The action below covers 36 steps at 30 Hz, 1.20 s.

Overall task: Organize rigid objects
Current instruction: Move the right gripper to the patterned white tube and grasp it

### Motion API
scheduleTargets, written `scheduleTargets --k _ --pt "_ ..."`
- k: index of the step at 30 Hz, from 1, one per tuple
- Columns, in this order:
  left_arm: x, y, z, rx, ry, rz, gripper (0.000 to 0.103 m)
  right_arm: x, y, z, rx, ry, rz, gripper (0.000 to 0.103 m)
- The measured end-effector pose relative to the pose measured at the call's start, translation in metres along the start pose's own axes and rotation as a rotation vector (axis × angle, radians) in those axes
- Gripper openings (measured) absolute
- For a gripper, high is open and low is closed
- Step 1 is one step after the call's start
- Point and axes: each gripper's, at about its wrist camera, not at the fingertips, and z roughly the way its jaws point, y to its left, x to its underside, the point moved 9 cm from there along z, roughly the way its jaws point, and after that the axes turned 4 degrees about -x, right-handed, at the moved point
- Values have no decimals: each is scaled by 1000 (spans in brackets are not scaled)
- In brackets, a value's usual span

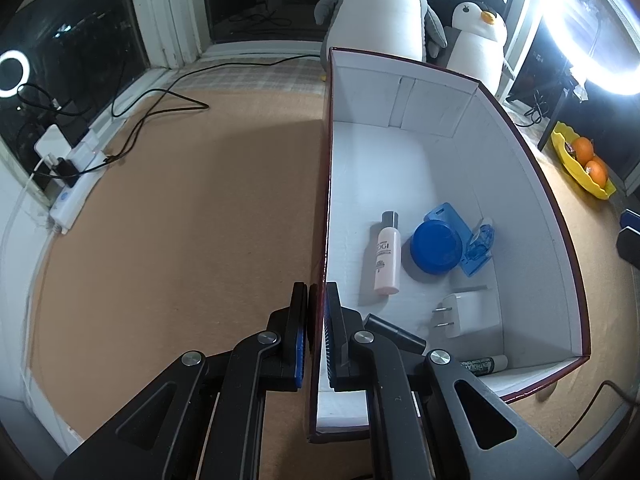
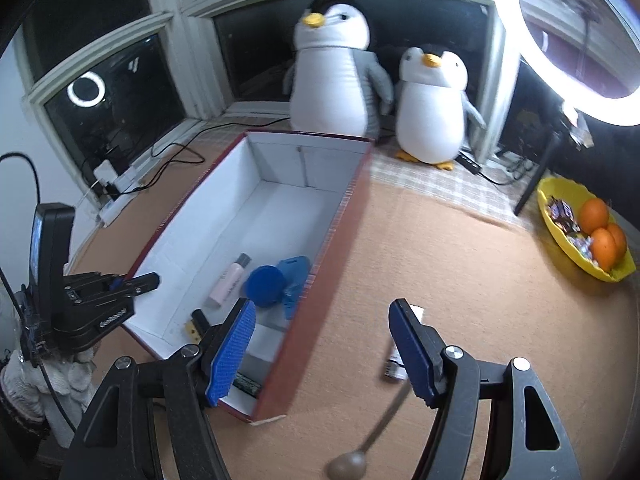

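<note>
Tan table (image 2: 460,264), box (image 2: 332,240), yellow bowl (image 2: 560,240), spoon (image 2: 380,424)

Pink bottle (image 1: 387,258) label, partly legible: "OGI".

Box (image 2: 320,280) far half bare, near half cluttered, mat (image 2: 460,280) open

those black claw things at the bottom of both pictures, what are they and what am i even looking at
They are two handheld tools, each with two fingers, held by a person, with a camera on each looking forward along its fingers. In the left view, the left tool is shut on the box wall. Inside lie a pink bottle, a blue lid and a white charger. In the right view, the right tool is open and empty over the brown table, where a spoon lies. The yellow bowl holds oranges.
</note>
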Motion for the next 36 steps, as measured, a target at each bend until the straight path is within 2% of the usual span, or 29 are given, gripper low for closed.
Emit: scheduleTargets --k 5,9,13,17,19,26,29,36 --pt "-1 -1 1 -10 4 0 6 17 -51 3 52 33 76 65" --pt "-1 -1 2 -15 7 -1 6 29 -81 14 45 75 145 65" --pt "-1 -1 2 -20 9 -2 6 35 -94 29 19 115 192 65" --pt "-1 -1 2 -24 10 -2 6 42 -95 49 0 161 209 64" --pt "-1 0 2 -24 11 -3 6 44 -94 61 -3 188 213 57" --pt "-1 -1 1 -25 12 -5 6 44 -84 94 9 262 165 46" --pt "-1 -1 1 -25 12 -4 6 46 -81 106 26 301 140 37" --pt "-1 1 1 -24 13 -8 6 49 -79 116 44 335 114 34"
